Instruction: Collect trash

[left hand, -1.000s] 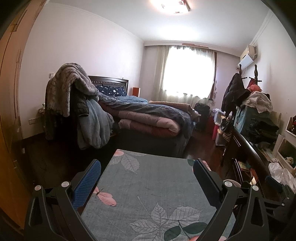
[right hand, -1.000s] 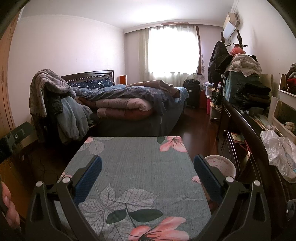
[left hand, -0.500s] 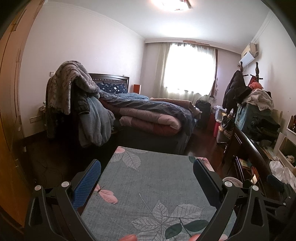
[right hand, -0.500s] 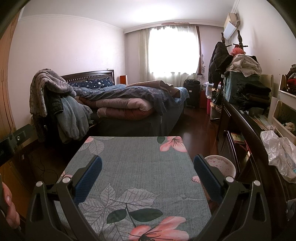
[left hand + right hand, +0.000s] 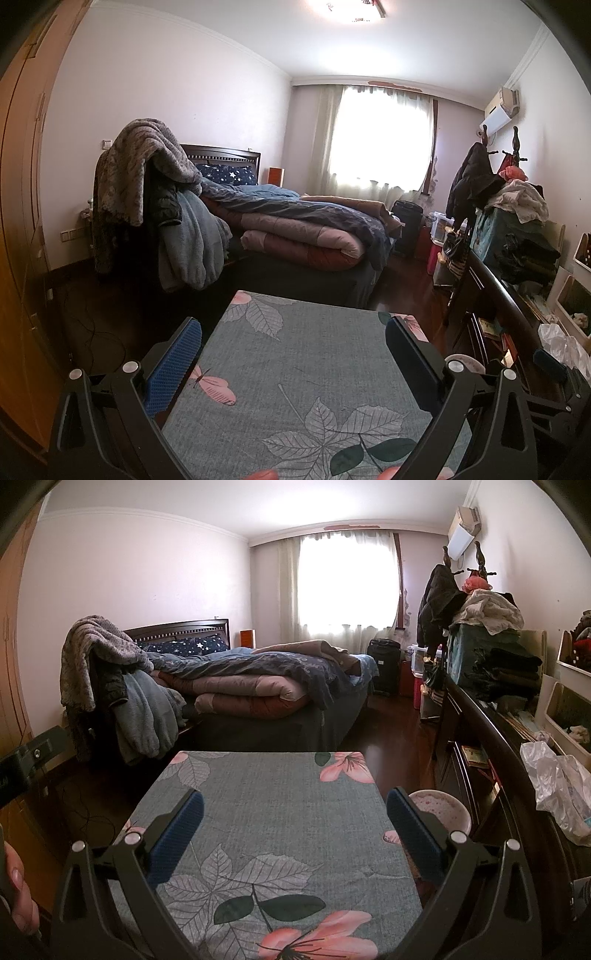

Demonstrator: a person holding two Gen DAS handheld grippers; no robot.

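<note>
My left gripper (image 5: pixel 293 354) is open and empty, held above a table covered with a grey floral cloth (image 5: pixel 306 362). My right gripper (image 5: pixel 295 823) is open and empty above the same cloth (image 5: pixel 273 797). A crumpled clear plastic bag (image 5: pixel 557 790) lies on the dark sideboard at the right; it also shows in the left wrist view (image 5: pixel 565 347). A pale round bin (image 5: pixel 439 808) stands by the table's right edge, just right of my right gripper. No loose trash shows on the cloth.
A bed (image 5: pixel 266 690) piled with quilts stands beyond the table, with clothes heaped over a chair (image 5: pixel 155 206) at its left. A dark sideboard (image 5: pixel 487 746) stacked with clothes runs along the right wall. Wardrobe doors (image 5: pixel 18 221) are at the left.
The left gripper's view has drifted slightly right and down, so the bed and chair sit a little higher in frame. The right gripper has barely moved. Both stay open.
</note>
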